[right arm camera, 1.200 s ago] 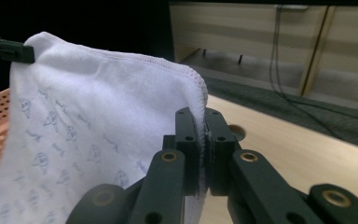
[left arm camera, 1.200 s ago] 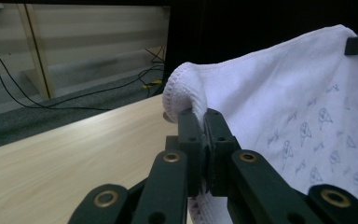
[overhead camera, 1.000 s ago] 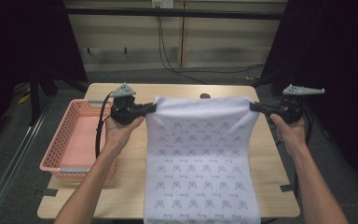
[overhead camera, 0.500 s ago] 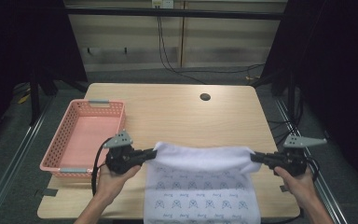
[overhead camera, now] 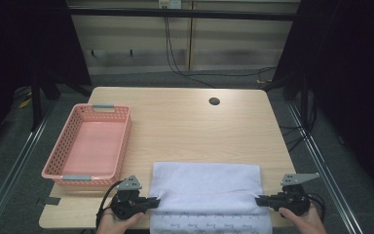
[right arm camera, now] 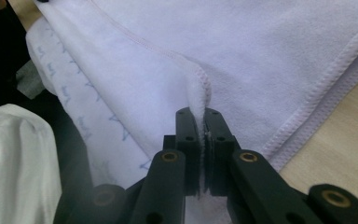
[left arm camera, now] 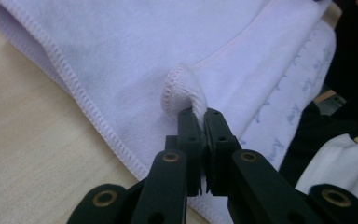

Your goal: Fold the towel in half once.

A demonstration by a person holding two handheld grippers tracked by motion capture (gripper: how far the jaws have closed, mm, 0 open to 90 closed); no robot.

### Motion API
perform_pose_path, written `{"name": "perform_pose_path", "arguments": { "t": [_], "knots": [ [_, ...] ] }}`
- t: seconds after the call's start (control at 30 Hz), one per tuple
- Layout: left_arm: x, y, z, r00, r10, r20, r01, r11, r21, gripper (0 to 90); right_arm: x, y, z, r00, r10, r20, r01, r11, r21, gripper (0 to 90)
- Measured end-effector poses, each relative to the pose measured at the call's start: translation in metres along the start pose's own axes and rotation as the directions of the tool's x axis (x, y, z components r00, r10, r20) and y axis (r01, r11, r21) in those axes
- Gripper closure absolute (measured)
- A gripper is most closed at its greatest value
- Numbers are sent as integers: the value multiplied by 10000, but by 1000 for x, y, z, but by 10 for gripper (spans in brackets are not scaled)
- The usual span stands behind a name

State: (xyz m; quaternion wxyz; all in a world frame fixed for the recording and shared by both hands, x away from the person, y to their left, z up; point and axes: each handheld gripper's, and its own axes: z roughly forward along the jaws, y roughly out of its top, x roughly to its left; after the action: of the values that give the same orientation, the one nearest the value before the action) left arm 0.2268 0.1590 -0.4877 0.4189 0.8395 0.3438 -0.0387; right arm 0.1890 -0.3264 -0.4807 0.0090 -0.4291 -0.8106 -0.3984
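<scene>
Here I have the white towel folded flat at the counter's six o'clock edge, its printed end hanging over. My left gripper pinches its nine o'clock corner, fingers pressed together on the hem; my right gripper pinches the three o'clock corner likewise. A pink basket sits at nine o'clock.

- The towel, held high and spread a second ago, now lies folded on the bench near edge.
- Both the left gripper and right gripper have dropped toward the person.
</scene>
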Motion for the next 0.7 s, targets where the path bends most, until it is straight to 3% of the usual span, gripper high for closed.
{"name": "perform_pose_path", "arguments": {
  "t": [0.13,0.33,0.43,0.6,0.7],
  "knots": [
    [6,3,12,9998,84,-155,-78,9991,410,870,-7,1,10,9999,67,87,-69,9995,302,868],
    [11,6,19,9998,-51,-208,57,9996,269,871,-10,2,17,9995,1,314,-18,9986,521,870],
    [15,14,24,9979,121,-631,-106,9997,240,872,-10,5,18,9976,-91,682,58,9988,483,871],
    [28,30,36,9931,-85,-1166,73,9999,-107,873,-16,12,22,9928,112,1193,-142,9996,246,872],
    [37,41,43,9914,-227,-1287,205,9996,-181,873,-21,19,25,9909,136,1341,-168,9996,228,872]
  ]
}}
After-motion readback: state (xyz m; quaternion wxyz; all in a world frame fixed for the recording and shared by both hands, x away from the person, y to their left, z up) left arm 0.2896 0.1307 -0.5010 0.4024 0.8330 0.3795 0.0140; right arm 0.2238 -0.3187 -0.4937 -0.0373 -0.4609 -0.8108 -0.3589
